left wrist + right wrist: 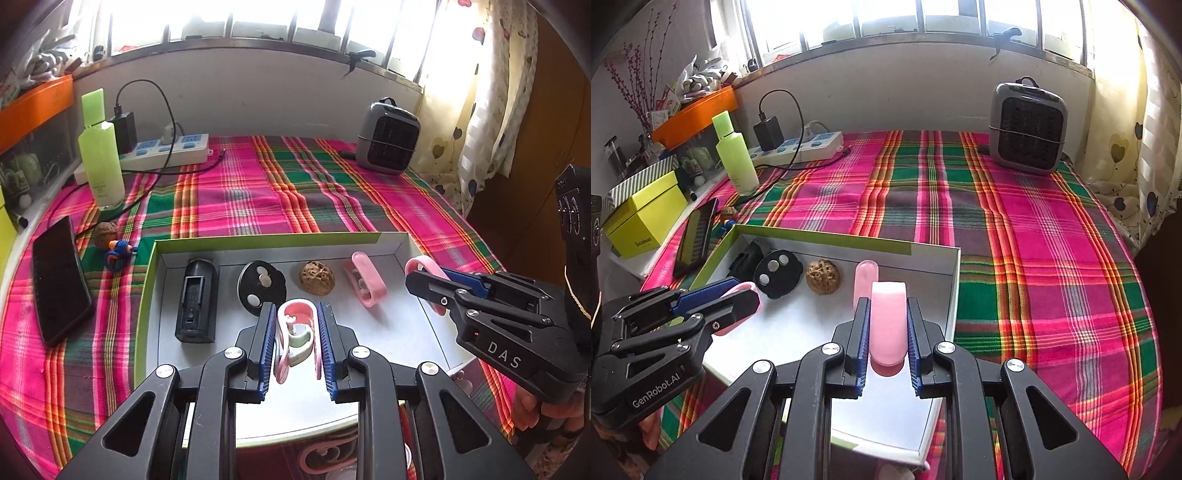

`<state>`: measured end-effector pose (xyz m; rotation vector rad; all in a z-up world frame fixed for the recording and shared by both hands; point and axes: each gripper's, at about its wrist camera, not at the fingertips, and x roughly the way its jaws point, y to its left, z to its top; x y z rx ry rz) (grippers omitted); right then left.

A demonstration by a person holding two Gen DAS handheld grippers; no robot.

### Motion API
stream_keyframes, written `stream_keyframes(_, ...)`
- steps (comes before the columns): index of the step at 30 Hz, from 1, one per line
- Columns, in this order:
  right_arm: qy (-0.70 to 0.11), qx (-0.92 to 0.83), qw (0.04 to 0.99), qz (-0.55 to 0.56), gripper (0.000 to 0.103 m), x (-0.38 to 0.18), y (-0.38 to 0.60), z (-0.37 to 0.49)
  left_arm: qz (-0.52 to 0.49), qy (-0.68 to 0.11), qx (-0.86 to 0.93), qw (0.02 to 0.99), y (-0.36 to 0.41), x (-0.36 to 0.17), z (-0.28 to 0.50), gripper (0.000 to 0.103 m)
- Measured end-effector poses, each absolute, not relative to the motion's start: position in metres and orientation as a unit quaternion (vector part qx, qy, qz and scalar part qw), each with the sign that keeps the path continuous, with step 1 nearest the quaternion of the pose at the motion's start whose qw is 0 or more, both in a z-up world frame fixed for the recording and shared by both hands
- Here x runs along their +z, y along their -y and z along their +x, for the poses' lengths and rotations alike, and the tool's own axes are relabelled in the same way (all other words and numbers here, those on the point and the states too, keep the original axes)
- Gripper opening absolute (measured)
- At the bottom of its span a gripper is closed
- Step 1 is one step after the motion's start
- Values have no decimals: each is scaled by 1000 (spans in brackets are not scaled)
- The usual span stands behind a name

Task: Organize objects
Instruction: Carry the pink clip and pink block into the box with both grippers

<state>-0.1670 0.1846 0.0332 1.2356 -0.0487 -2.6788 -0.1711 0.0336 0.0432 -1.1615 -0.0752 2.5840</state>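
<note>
Holding one pink clip (pixel 295 332) in my left gripper (pixel 295 314) and another clip (pixel 888 325) in my right gripper (pixel 886 306), I see both glossy and curved, long axes running along the closed fingers, above the tray (pixel 934 258).

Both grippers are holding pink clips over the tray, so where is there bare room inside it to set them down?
The tray's back row is crowded: black holder, round black disc, walnut, pink clip. Bare floor lies in front of that row, under the left gripper and right gripper, toward the near edge. The plaid cloth right of the tray is also bare.
</note>
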Motion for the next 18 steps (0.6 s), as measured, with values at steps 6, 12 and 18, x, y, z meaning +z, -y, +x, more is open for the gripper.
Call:
stream_keyframes(6,15,-899,90,428,19,25,-187,-185,-420,34,893,156,-40,32,-188,21)
stream_keyframes(12,15,-896,86,436,19,19,-188,-198,-426,33,891,154,-43,26,-198,21)
stream_keyframes(18,17,-892,86,443,19,13,-188,-205,-433,35,887,153,-44,20,-204,21)
